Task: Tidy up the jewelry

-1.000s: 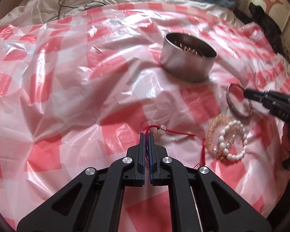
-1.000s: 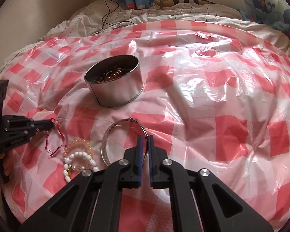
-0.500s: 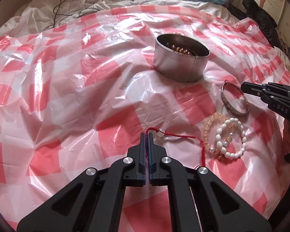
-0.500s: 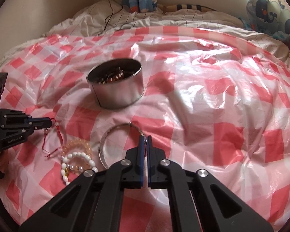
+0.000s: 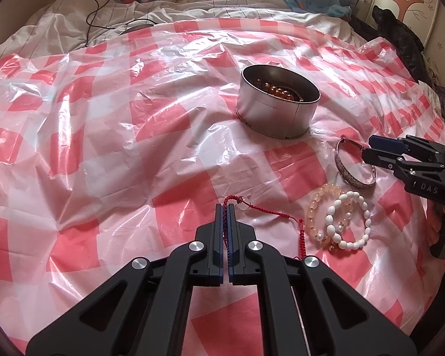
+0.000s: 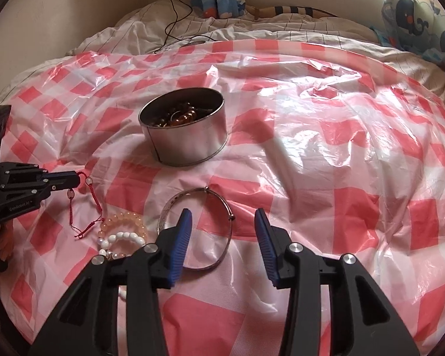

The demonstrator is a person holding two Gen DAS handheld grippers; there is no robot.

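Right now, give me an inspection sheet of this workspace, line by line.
Surface: crinkled red-and-white checked plastic sheet over a bed.
Job's things: round metal tin holding brown beads; silver bangle, peach bead bracelet and white pearl bracelet lying loose, the two overlapping; red cord bracelet.
Clutter: nothing seen.
Grippers: left gripper shut on the cord; right gripper open over the bangle.
Cables: black cable on the white striped bedding.
Surroundings: whale-print fabric, wall.

Left tool (image 5: 225,207) pinched closed and held low, right tool (image 6: 221,225) spread wide, pointing forward
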